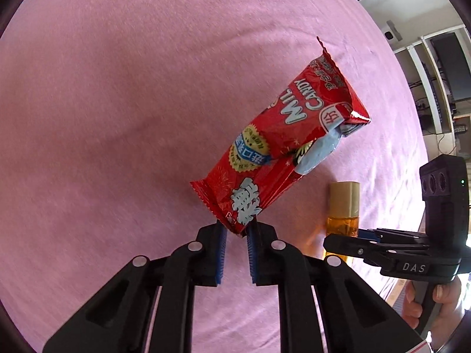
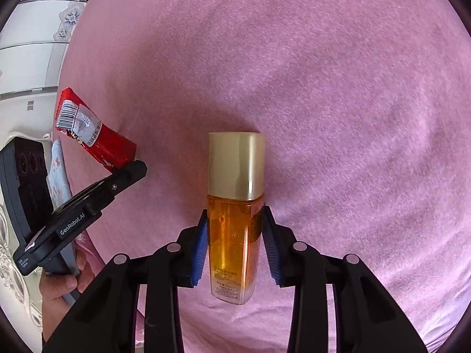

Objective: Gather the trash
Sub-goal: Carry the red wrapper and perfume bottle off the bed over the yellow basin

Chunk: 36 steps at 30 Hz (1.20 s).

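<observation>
The left tool [image 1: 237, 231] is clenched on the bottom corner of a crumpled red foil candy wrapper [image 1: 282, 135] with white lettering, which hangs lifted above the pink cloth-covered tabletop [image 1: 117, 88]. The right tool [image 2: 234, 235] grasps a clear rectangular bottle of amber liquid with a pale gold cap [image 2: 234, 206], its blue ribbed pads pressing both sides of the glass body, cap pointing away from the camera. A person's hand [image 2: 61, 288] holds the left tool's handle, and the two tools are close beside each other.
</observation>
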Available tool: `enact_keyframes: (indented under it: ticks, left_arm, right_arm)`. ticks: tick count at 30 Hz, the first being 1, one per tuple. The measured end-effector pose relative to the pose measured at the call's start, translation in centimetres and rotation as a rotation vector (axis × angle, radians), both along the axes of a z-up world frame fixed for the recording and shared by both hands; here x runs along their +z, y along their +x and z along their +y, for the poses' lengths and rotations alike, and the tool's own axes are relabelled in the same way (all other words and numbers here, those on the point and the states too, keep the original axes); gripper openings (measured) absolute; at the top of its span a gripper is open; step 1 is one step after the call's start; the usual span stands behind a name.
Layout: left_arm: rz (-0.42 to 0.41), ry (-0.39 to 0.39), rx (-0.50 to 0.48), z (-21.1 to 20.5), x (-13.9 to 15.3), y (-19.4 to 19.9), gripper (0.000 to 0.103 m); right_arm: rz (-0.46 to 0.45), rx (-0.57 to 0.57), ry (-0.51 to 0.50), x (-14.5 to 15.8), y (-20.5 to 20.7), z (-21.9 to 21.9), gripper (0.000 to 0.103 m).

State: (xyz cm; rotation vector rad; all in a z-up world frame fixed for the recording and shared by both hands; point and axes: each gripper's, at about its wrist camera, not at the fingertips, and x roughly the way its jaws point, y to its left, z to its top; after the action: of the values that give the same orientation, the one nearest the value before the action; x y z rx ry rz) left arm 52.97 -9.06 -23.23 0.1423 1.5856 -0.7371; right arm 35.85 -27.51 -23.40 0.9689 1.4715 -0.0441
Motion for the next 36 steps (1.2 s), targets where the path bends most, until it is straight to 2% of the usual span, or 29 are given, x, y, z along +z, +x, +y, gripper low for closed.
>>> enact_keyframes:
  ticks: [7,8,9,15,21,28,36]
  left_arm:
    - [0.079,-0.096,0.05,0.0,0.2,-7.3,0.013]
    - [0.091,-0.11,0.062,0.3,0.5,-8.7,0.013]
    - [0.107,-0.129,0.075,-0.6,0.6,-11.9,0.013]
    - [0.16,-0.196,0.094,-1.6,1.2,-19.8,0.013]
    - [0.207,-0.259,0.106,-3.4,2.4,-26.6,0.013]
    - [0.244,-0.298,0.033,-7.4,4.1,-33.2,0.013]
    - [0.29,-0.288,-0.165,-15.4,5.2,-41.4,0.013]
  right_arm:
    - [-0.04,-0.008,0.002,1.0,-8.0,-2.4,0.034]
    - [-0.053,-0.01,0.011,1.2,-9.1,-2.7,0.034]
    - [-0.066,-0.013,0.02,1.5,-10.2,-3.1,0.034]
    - [-0.103,-0.002,0.014,3.4,-16.6,-4.8,0.034]
    - [-0.102,-0.011,-0.021,5.3,-23.2,-6.9,0.034]
    - [-0.108,-0.1,-0.042,7.7,-32.5,-9.8,0.034]
    - [-0.101,-0.224,-0.065,10.3,-41.8,-14.1,0.034]
